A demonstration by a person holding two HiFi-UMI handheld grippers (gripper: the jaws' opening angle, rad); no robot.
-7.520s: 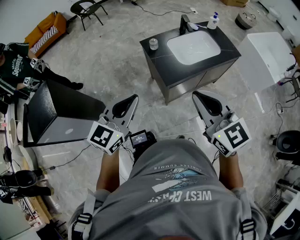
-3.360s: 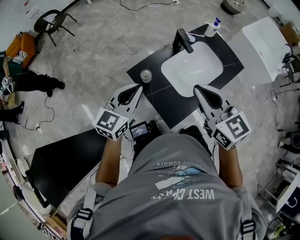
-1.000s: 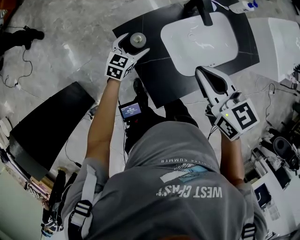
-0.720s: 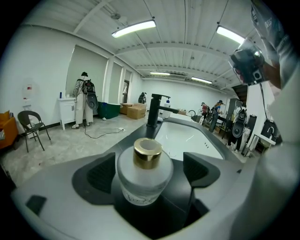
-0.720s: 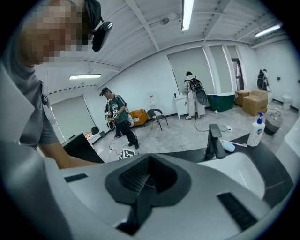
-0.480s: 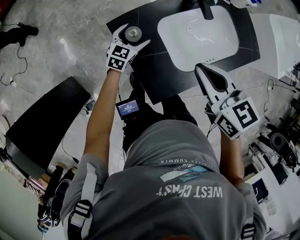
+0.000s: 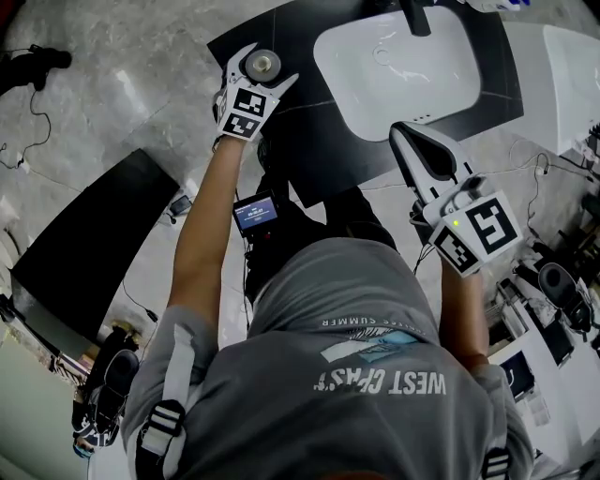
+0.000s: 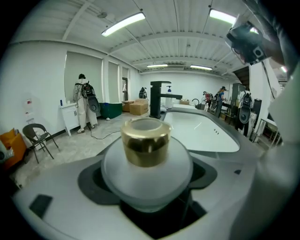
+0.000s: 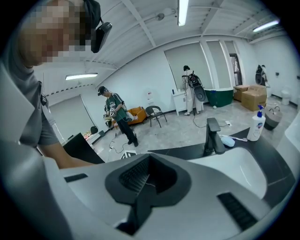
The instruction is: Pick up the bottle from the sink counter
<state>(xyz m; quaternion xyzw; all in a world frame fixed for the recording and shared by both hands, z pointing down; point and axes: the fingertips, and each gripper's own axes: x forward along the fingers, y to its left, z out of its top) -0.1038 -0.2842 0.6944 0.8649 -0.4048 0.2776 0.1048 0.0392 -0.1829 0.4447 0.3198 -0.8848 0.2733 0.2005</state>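
A round frosted bottle with a gold cap stands upright on the left end of the black sink counter. My left gripper reaches forward with one jaw on each side of it. In the left gripper view the bottle fills the space between the jaws, which are closing; dark gaps still show beside it. My right gripper hangs back at the counter's near edge with its jaws together and nothing in them; its tip points past the counter.
A white basin with a black faucet takes up the counter's middle. A pump soap bottle stands behind the faucet. A black box lies on the floor at the left, a white cabinet at the right. People stand far off.
The person has walked up to the counter. Over the last second the left gripper has slid a little further forward around the bottle. The right gripper has hardly moved.
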